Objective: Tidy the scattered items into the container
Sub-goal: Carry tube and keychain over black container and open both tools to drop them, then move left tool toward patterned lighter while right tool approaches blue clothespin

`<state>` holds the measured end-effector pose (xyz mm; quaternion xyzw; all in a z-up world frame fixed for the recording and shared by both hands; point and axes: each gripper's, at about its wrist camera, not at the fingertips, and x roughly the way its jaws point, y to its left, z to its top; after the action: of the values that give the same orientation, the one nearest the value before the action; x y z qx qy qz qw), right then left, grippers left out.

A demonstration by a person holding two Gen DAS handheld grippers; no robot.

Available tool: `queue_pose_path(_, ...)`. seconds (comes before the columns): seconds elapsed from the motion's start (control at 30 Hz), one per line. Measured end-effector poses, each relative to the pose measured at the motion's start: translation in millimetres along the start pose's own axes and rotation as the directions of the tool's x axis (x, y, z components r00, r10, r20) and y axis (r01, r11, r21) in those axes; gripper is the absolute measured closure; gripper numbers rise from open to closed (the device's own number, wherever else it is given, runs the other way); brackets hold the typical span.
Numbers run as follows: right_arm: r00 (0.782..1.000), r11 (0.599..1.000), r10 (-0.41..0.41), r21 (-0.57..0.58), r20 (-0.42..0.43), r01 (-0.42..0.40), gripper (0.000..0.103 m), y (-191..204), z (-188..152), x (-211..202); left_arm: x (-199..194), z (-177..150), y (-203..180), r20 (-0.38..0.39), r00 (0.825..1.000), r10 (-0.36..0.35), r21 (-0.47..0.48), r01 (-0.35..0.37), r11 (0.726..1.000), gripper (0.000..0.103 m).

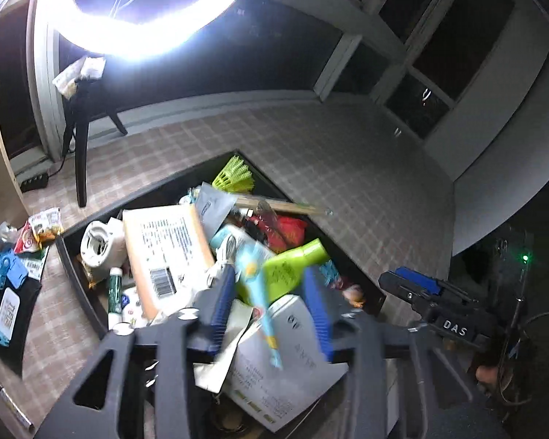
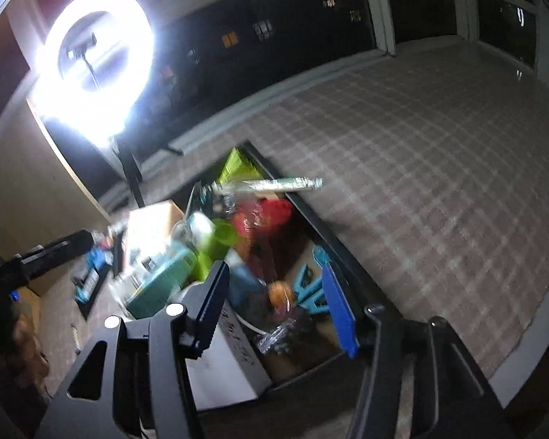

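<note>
1. Container: black rectangular open-topped bin (image 1: 69, 256) on the checked tabletop (image 1: 366, 168), heaped above its rim; it serves as landmark for all entries below. In the right wrist view its right wall (image 2: 333, 252) runs just beside the right gripper.
2. Left gripper (image 1: 271, 292): poised above the bin's near end, tilted down toward the pile. Fingers (image 1: 223, 292) spread apart, gripping nothing; a pale blue slender toy-like item (image 1: 260, 289), blurred, lies between them, apparently dropped or falling onto the heap.
3. Right gripper (image 2: 274, 300): above the bin's near right corner, angled downward. Fingers (image 2: 338, 311) parted, empty; judged idle while the left deposits.
4. Inside the bin: tan cardboard box with barcode (image 1: 164, 252), lime-green plastic bottle (image 1: 292, 263), white printed carton (image 1: 289, 358), yellow-green shuttlecock (image 1: 236, 175) at the far corner; stacked loosely, likely for want of floor space.
5. Outside, left of the bin: snack packets (image 1: 44, 223), blue plastic clip (image 1: 7, 265), black flat pouch (image 1: 11, 314); judged not yet collected.
</note>
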<state>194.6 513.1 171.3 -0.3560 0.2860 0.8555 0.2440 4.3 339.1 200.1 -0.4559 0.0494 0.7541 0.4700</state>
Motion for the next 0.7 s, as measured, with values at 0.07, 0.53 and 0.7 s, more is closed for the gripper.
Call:
queue_pose_path(0.07, 1.0, 1.0, 0.006, 0.01, 0.016, -0.006, 0.051, -0.6, 3.3, -3.4, -7.8, -0.1, 4.2, 0.02, 0.999, 0.026, 0.01, -0.026, 1.0, 0.065)
queue_pose_path(0.53, 0.986, 0.973, 0.16, -0.162, -0.051, -0.166, 0.051, 93.9, 12.6, 20.0, -92.3, -55.7, 137.1, 0.051, 0.949, 0.311, -0.223, -0.293, 0.93, 0.066)
queue_pose_path(0.7, 0.962, 0.918, 0.227, -0.296, -0.149, -0.263, 0.051, 158.4, -1.2, 47.2, -128.3, -115.0, 210.0, -0.002, 0.917, 0.399, -0.394, -0.367, 0.843, 0.066)
